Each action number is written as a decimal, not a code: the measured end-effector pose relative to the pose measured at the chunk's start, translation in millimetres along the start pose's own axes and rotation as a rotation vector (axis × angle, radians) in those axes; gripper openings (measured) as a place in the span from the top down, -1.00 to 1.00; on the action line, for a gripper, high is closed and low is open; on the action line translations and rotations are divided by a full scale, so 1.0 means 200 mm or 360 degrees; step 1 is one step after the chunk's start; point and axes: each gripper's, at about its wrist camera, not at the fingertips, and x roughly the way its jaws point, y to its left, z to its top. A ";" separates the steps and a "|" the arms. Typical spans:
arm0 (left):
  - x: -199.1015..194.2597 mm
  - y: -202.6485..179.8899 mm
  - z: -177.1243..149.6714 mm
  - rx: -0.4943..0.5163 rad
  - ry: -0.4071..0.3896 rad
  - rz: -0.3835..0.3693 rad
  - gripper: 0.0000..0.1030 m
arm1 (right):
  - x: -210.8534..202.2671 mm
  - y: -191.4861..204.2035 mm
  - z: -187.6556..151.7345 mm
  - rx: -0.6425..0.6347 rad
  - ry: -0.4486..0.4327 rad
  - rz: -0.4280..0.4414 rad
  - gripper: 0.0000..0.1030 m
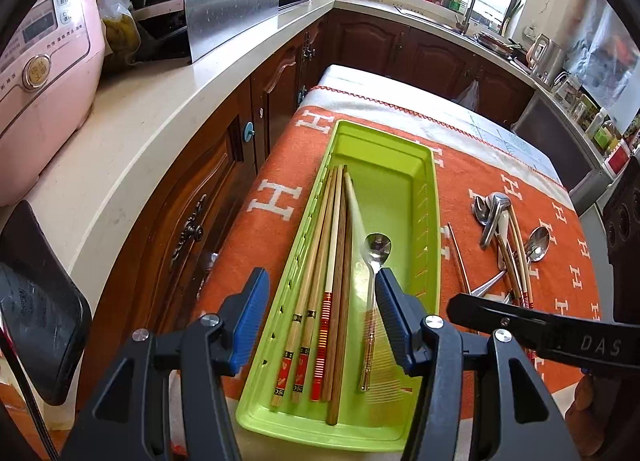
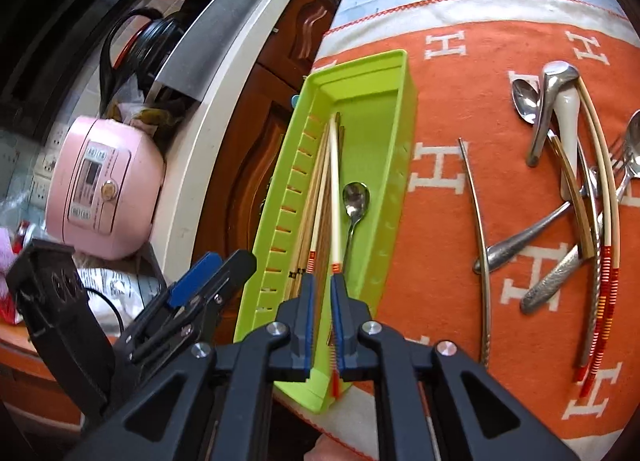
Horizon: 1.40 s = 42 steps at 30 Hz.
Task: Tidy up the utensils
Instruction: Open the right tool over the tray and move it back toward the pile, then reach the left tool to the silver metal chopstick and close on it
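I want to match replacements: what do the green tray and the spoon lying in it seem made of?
Green tray: likely moulded plastic, evenly lime-coloured, semi-glossy, with slotted walls. Spoon: probably polished steel, its bowl mirror-bright; the handle end looks gold-toned.

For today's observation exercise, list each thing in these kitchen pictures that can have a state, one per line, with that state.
Left gripper: open, holding nothing.
Right gripper: shut on a white chopstick.
Green tray: partly filled, far end bare.
Chopsticks in tray: lying lengthwise along one wall.
Spoon in tray: lying flat, bowl at far end.
Loose cutlery: piled on the orange cloth, unsorted.
Metal chopstick: alone on cloth.
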 end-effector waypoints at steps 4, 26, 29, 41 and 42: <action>0.00 -0.02 0.00 0.0004 0.0011 -0.0013 -0.03 | -0.05 -0.01 -0.01 -0.0050 -0.0041 -0.0016 0.84; -0.02 -0.48 -0.02 0.0250 0.0150 -0.0319 -0.04 | -0.51 -0.28 -0.14 -0.0271 -0.0421 -0.0383 0.84; 0.03 -0.57 -0.06 0.0282 0.0221 -0.0325 -0.03 | -0.54 -0.33 -0.15 -0.0256 -0.0443 -0.0394 0.84; 0.33 -0.72 -0.20 0.0277 0.0508 -0.0153 -0.04 | -0.54 -0.54 -0.22 -0.0236 -0.0428 -0.0411 0.83; 0.34 -0.73 -0.20 0.0271 0.0519 -0.0135 -0.03 | -0.54 -0.57 -0.23 -0.0219 -0.0427 -0.0398 0.83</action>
